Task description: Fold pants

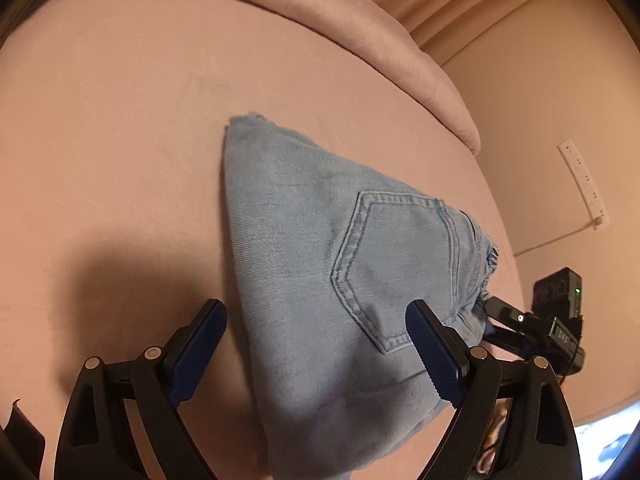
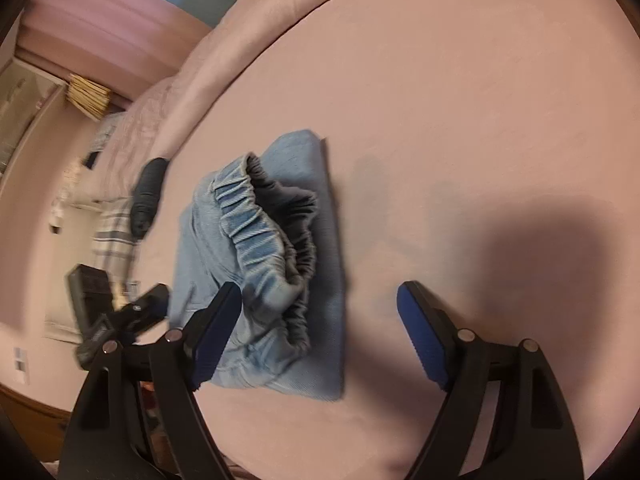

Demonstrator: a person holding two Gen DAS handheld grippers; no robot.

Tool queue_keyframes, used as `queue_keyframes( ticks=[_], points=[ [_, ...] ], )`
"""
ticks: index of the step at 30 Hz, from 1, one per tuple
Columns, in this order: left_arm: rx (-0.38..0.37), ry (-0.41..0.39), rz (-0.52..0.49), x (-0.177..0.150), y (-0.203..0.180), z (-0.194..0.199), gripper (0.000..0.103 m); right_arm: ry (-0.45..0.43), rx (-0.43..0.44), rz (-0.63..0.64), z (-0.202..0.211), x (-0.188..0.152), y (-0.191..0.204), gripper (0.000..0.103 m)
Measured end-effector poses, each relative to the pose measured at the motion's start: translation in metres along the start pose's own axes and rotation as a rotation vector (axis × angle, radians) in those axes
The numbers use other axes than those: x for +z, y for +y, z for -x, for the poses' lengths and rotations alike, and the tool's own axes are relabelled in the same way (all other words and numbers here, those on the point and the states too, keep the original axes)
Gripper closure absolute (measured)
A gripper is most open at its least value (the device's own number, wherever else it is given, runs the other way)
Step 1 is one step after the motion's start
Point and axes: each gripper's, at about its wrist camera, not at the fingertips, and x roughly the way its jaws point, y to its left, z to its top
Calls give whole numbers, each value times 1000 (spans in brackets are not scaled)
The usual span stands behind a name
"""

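Observation:
Light blue denim pants [image 1: 320, 248] lie folded into a compact bundle on the pink bed sheet [image 1: 120, 140], back pocket up. In the right wrist view the pants [image 2: 260, 248] show their gathered elastic waistband on top. My left gripper [image 1: 316, 320] is open and empty, hovering over the near end of the bundle, its right finger above the pocket. My right gripper [image 2: 320, 300] is open and empty, its left finger over the waistband end, its right finger over bare sheet. The right gripper also shows in the left wrist view [image 1: 504, 316] beside the waistband.
A rolled pink duvet [image 1: 320, 28] lies along the far side of the bed. A black object [image 2: 146, 196] sits at the bed edge. A white power strip [image 1: 584, 184] lies on the floor. Shelves and striped fabric [image 2: 108, 236] stand beyond the bed.

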Motion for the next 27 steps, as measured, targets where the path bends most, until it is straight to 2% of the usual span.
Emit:
queue_keyframes(
  ticks=[4,9,10,11,12,13,14,17,21,25,27],
  points=[
    [-63,-4,19,0,2,-6,13,33,55,-5,-12,3,4,21],
    [-55,-10,4,0,-1,-9,15,76,79,49,-35,6,20,21],
    [-39,-10,-7,2,-3,-12,20,78,57,64,-38,5,25,22],
    [-8,-10,-19,1,-5,-12,29,76,31,87,-41,6,32,27],
    [6,-11,-25,0,-5,-11,38,71,8,112,-40,6,38,32],
    [19,-14,-27,0,-4,-10,45,66,-24,143,-40,3,46,42],
    [36,-16,-21,0,-1,-7,57,54,-49,169,-39,0,51,48],
    [15,-30,-1,0,3,0,74,22,-103,232,-31,-8,69,57],
    [36,-58,-50,0,-8,8,85,-19,-180,348,-21,-13,97,64],
    [26,-121,-60,2,-13,26,87,-72,-212,445,-7,-15,125,68],
    [24,-160,-68,8,-15,40,87,-92,-215,471,-1,-3,128,69]
  ],
)
